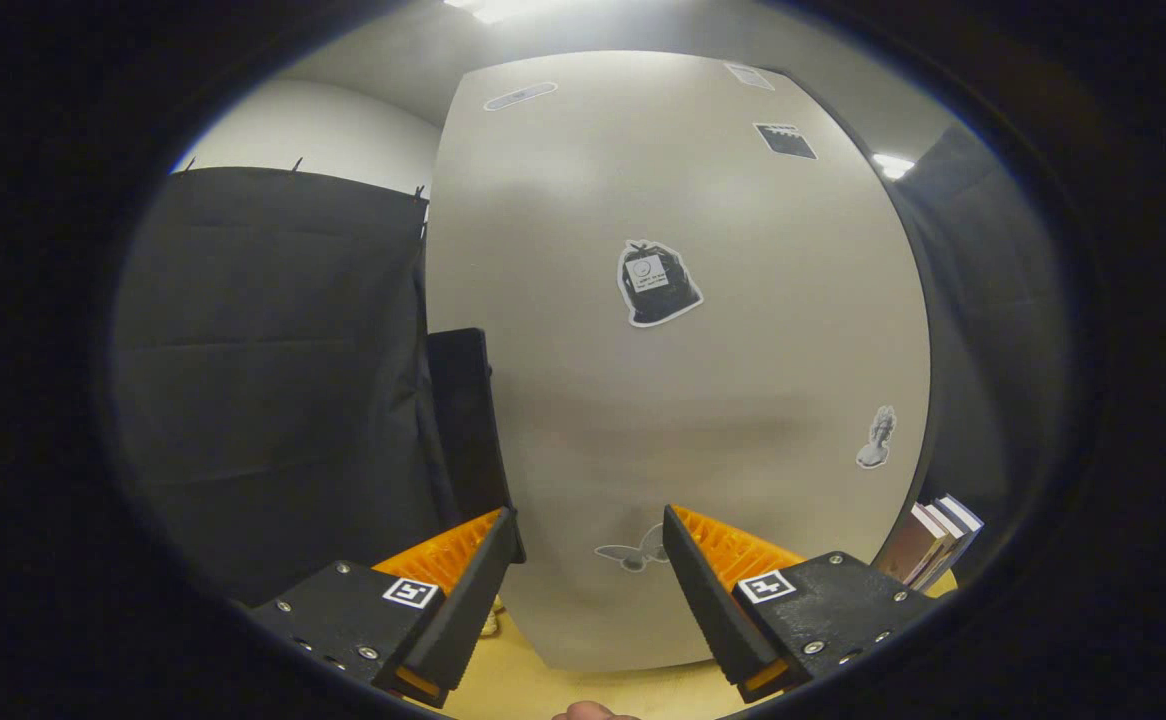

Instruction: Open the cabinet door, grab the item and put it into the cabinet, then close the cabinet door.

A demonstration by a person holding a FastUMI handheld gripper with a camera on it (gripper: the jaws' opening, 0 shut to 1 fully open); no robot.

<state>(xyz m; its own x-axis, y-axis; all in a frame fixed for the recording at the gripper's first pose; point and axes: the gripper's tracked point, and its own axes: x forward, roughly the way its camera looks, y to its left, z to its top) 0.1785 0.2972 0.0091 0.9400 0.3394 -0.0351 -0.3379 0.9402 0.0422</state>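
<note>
The cabinet door (683, 400) is standing as the landmark here: a broad pale panel rising just ahead of the hand-held gripper (591, 545), whose two fingers are spread well apart with nothing between them but the lower part of the door beyond. Neither finger is pressing on anything, and whether the tips are touching the panel cannot be told.

On the door, several stickers are showing: a dark bag-shaped one (657, 283) near its middle, a pale butterfly (633, 553) low down between the fingertips, a small grey figure (876, 438) close to its right edge, a dark square one (785, 140) near the top right, and a long oval label (520, 95) at the top left.

Right of the door's lower corner, a few books (933, 545) are standing side by side, leaning slightly, on the yellowish table (543, 690) that is running under the door's bottom edge. These books are the only loose item in sight, and they are sitting outside the cabinet. Left of the door, a dark upright panel (463, 420) is standing against its edge, with black cloth (273, 380) hanging further left. Below the door, at the near edge of the table, a bit of a person's hand (593, 711) is peeking in.
</note>
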